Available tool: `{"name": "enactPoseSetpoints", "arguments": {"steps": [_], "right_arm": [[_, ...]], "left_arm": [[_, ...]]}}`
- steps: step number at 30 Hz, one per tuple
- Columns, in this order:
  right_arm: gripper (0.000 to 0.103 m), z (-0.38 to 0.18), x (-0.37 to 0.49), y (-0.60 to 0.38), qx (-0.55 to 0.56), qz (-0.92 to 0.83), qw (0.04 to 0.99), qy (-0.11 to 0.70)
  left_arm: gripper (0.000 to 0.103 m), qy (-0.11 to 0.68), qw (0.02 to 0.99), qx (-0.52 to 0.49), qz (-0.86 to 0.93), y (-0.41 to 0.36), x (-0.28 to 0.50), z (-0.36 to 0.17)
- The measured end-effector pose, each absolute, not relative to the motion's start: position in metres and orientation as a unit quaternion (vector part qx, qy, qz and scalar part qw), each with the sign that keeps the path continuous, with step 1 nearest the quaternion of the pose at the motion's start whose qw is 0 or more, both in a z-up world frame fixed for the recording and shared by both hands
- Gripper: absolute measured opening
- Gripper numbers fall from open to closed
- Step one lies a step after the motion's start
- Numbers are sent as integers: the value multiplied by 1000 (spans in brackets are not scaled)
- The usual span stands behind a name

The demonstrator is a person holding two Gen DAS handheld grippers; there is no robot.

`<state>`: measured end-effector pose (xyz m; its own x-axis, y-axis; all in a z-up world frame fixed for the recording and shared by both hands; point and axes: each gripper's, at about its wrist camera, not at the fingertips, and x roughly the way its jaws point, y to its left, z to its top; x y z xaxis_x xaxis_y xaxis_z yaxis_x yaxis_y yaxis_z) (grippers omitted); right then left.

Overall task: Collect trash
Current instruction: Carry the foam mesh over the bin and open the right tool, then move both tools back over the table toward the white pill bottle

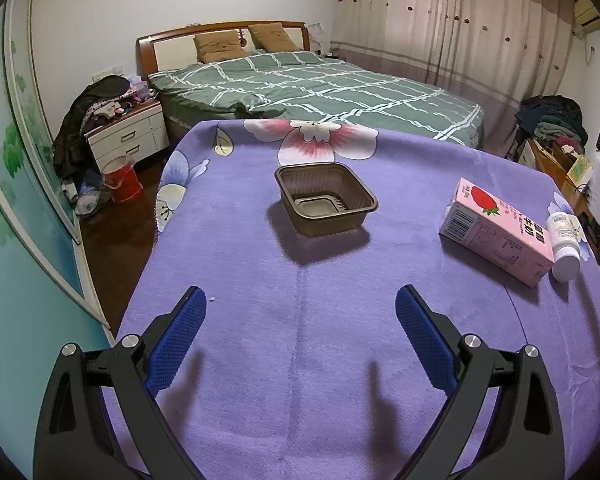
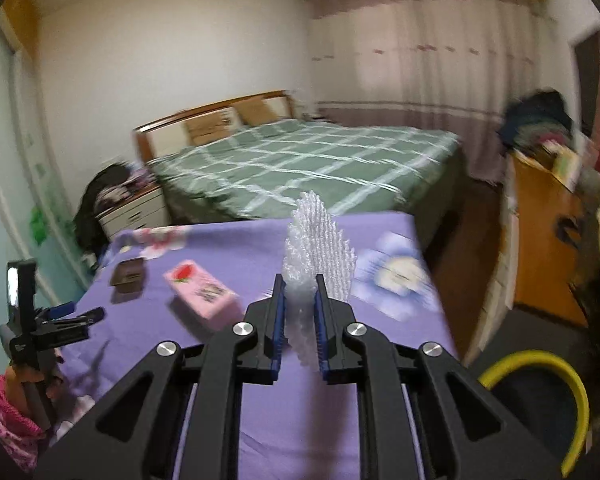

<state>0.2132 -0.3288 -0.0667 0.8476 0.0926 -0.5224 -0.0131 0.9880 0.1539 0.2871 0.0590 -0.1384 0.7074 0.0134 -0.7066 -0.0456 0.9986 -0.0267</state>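
Nearest to me, my right gripper (image 2: 299, 292) is clenched on a translucent white sheet of bubble wrap (image 2: 318, 248) standing upright out of the jaws above the right edge of the purple flowered tablecloth (image 2: 300, 420); I judge it feather-light, soft and crushable, best pinched at its bunched lower fold as I have it. My left gripper (image 1: 300, 300) hangs released over the near edge with nothing between its blue pads, while farther toward the cloth's middle sit an empty brown plastic tray (image 1: 326, 200) and, near the right edge, a pink strawberry milk carton (image 1: 496, 228) lying flat.
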Motion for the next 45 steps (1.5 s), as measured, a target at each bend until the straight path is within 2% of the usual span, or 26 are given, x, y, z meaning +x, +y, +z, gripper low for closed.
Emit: {"name": "enactPoseSetpoints", "arguments": {"steps": [8,15,16,19,20,25,33,38,45], "right_arm": [[14,-95,147,-439,135,-122,936,300],[15,-132,123,-491,157,-204,908,331],[16,-135,123,-495,158,-211,905,334],[30,-148,122,-507,160,-240,893,345],[31,-150,123,-509,160,-245,891,347],[32,-142,131,-501,171,-231,896,339],[36,-109,202,-441,158,-142,928,306],[36,-124,247,-412,131,-121,926,332],[37,-142,255,-413,114,-134,920,351]], "left_arm": [[94,383,923,-18,10,54,286,-139],[94,383,923,-18,9,54,286,-139],[94,383,923,-18,9,53,287,-139],[94,383,923,-18,9,53,286,-139],[94,383,923,-18,8,53,286,-139],[94,386,923,-15,-4,44,286,-141],[94,392,917,20,-75,-13,279,-134],[94,402,906,36,-127,-65,282,-124],[94,412,887,77,-192,-152,292,-121]]}}
